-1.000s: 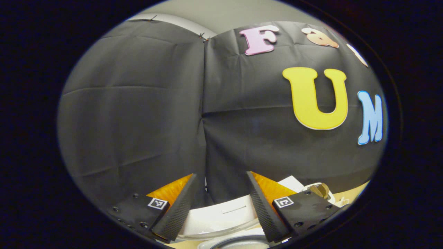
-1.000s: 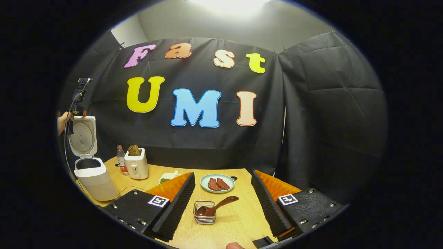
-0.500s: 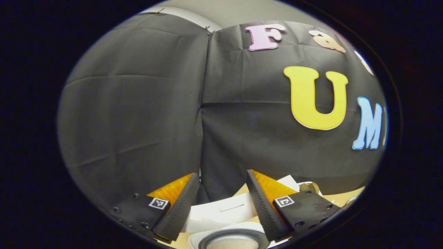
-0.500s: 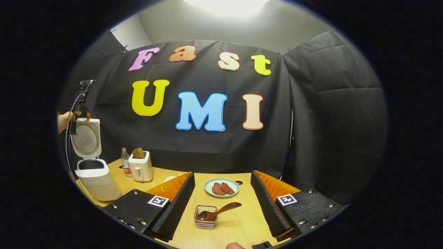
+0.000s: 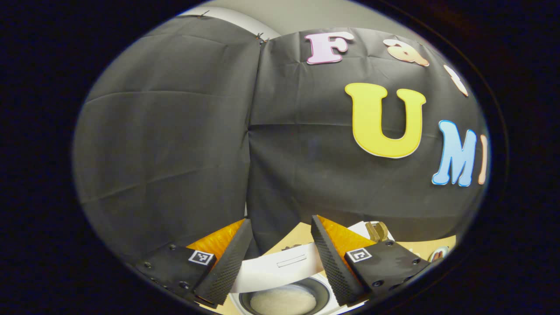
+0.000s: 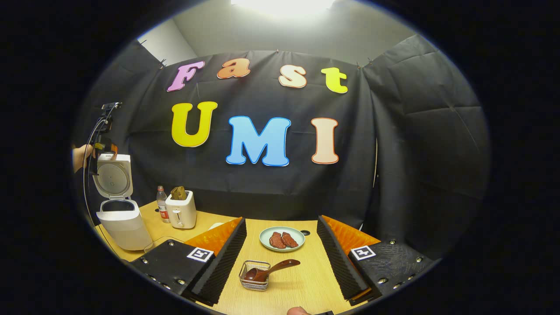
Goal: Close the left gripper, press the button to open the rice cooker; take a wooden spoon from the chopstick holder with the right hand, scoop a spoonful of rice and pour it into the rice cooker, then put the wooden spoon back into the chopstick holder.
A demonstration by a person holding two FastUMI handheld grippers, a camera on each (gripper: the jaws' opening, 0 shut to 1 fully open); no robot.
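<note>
So my right gripper (image 6: 280,258) has its fingers spread wide with nothing between them, hovering over the wooden table (image 6: 297,284). The wooden spoon (image 6: 271,270) lies tilted in the wire chopstick holder (image 6: 253,276) right around 6 o'clock, handle poking toward 2. Plate of meat (image 6: 282,239) sits just past it. Rice cooker (image 6: 122,218) is way off at 9 o'clock, lid up. My left gripper (image 5: 280,258) is released too, looking down at the open pot with white rice (image 5: 282,301) at 6 o'clock.
</note>
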